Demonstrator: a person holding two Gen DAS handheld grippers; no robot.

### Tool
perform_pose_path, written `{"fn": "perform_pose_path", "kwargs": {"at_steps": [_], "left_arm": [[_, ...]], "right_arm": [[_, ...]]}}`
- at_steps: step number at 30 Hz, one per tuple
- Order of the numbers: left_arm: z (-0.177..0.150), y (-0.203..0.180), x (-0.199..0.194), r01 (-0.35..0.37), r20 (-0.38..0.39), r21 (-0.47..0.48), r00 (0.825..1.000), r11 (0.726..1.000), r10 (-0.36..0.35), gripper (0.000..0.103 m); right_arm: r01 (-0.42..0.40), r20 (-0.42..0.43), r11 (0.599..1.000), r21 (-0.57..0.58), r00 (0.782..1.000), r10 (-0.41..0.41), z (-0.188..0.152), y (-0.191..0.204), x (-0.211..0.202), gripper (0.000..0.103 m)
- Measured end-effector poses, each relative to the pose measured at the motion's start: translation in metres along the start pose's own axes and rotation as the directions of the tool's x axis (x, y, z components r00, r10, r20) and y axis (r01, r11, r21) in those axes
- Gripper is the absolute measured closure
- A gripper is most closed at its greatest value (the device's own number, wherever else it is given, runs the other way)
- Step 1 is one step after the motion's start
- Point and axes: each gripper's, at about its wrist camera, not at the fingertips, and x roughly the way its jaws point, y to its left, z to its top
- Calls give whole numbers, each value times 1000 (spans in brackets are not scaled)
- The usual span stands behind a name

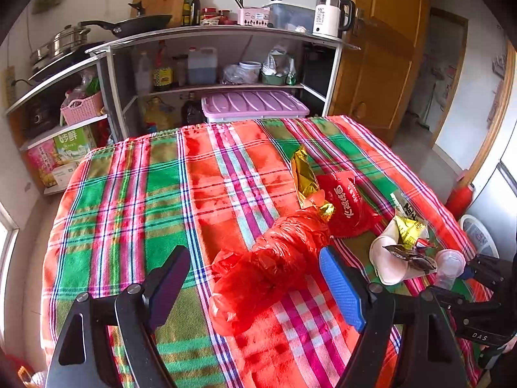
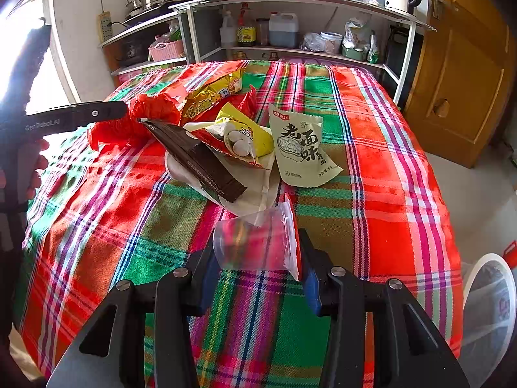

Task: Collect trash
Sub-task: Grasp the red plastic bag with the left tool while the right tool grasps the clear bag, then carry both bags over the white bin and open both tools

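A table with a plaid cloth [image 1: 135, 194] carries a pile of trash. My left gripper [image 1: 255, 268] is open, its fingers on either side of a crumpled red plastic bag [image 1: 274, 258] that lies on the cloth. Beyond it lie a gold wrapper [image 1: 305, 179] and a red snack packet [image 1: 347, 202]. My right gripper [image 2: 257, 258] is shut on a clear plastic cup [image 2: 255, 245] lying on its side. Ahead of it lie a brown wrapper [image 2: 197, 161], a yellow packet [image 2: 245, 135], a white tissue [image 2: 255, 187] and a cream seasoning packet [image 2: 300, 148].
A white bin with a clear liner [image 2: 491, 310] stands on the floor at the table's right edge. Kitchen shelves [image 1: 210, 87] with bottles, a pink-lidded box [image 1: 255, 103] and a kettle [image 1: 332, 16] stand behind the table. A wooden door [image 1: 384, 64] is at right.
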Motion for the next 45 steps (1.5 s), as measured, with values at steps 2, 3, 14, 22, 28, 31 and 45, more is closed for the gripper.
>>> {"fn": "perform_pose_path", "kwargs": {"at_steps": [2,3,14,22,28,31,45], "left_arm": [[1,-2,5,3,-8,17,1000,1000,-3,21],[1,-4,7,13,-11,27,1000,1000,-13,21],[-2,-24,31,32,-68,128,997,991,-23,21],[-3,-22,29,21,-64,112,998,994,-14,37],[-2,-26,26,4,-57,128,998,992,3,48],[-4,-27,22,-8,-50,121,999,993,14,49],[-20,-40,-13,-13,-28,117,999,993,16,49]], "right_arm": [[-1,1,1000,2,1000,1,0,0,0,58],[-3,1,1000,3,1000,3,0,0,0,58],[-14,1,1000,14,1000,14,0,-1,1,58],[-16,1,1000,14,1000,16,0,-2,1,58],[-18,2,1000,15,1000,18,0,-2,0,58],[-22,3,1000,17,1000,22,0,-2,0,58],[-24,24,1000,-6,999,24,-4,2,-12,58]]}}
